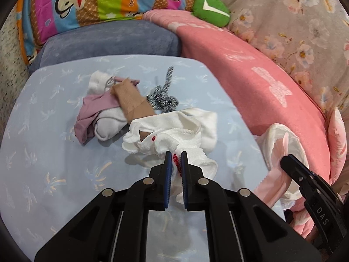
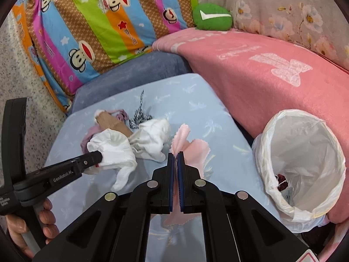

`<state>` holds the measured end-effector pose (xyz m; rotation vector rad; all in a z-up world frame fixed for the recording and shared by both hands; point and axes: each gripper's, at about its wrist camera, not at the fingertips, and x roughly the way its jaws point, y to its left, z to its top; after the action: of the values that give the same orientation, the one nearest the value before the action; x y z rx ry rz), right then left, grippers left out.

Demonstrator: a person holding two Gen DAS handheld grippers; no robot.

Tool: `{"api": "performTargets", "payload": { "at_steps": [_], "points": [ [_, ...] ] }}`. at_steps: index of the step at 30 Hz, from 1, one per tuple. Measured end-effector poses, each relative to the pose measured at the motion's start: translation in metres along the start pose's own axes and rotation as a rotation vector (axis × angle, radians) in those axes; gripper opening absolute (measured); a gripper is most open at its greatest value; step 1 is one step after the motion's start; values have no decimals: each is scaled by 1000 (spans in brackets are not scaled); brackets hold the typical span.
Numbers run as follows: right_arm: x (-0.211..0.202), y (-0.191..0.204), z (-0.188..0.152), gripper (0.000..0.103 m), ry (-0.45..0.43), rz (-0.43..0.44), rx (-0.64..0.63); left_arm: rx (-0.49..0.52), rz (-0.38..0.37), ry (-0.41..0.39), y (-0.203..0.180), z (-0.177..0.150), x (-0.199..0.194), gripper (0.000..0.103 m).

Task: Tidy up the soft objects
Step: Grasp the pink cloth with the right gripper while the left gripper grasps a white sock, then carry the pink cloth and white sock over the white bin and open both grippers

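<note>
My left gripper (image 1: pixel 175 154) is shut on a white sock with red stitching (image 1: pixel 172 139), held just above the light blue sheet (image 1: pixel 54 163). The right wrist view shows that gripper (image 2: pixel 99 155) from the side, clamping the white sock (image 2: pixel 115 150). My right gripper (image 2: pixel 175 155) is shut on a thin pink cloth (image 2: pixel 185 144), lifted over the sheet. Behind lies a pile: mauve cloth (image 1: pixel 89 109), tan stocking (image 1: pixel 130 100), white socks (image 1: pixel 109 124) and a black-and-white knit piece (image 1: pixel 162 97).
A bin lined with a white bag (image 2: pixel 305 159) stands right of the sheet and holds a dark red item (image 2: pixel 281 180). A pink blanket (image 2: pixel 261 76), grey-blue cushion (image 1: pixel 109 41), striped monkey pillow (image 2: pixel 98 21) and green plush (image 2: pixel 211 16) surround the sheet. A hand (image 2: pixel 45 222) holds the left gripper.
</note>
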<state>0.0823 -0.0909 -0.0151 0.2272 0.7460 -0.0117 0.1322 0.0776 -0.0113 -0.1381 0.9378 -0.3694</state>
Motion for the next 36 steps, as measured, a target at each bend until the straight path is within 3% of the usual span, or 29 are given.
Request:
{"api": "performTargets", "payload": {
  "at_steps": [16,26,36],
  "points": [
    [-73,-71,24,6,-160,-71,112,187,-125,-63,-104,9,-23,8],
    [-101,-137,22,6,-211,-146,214,303,-208,-22,-179,4,-6,8],
    [-109,-194,11,6,-210,-196,288,385,-258,33,-231,-6,12,9]
  ]
}}
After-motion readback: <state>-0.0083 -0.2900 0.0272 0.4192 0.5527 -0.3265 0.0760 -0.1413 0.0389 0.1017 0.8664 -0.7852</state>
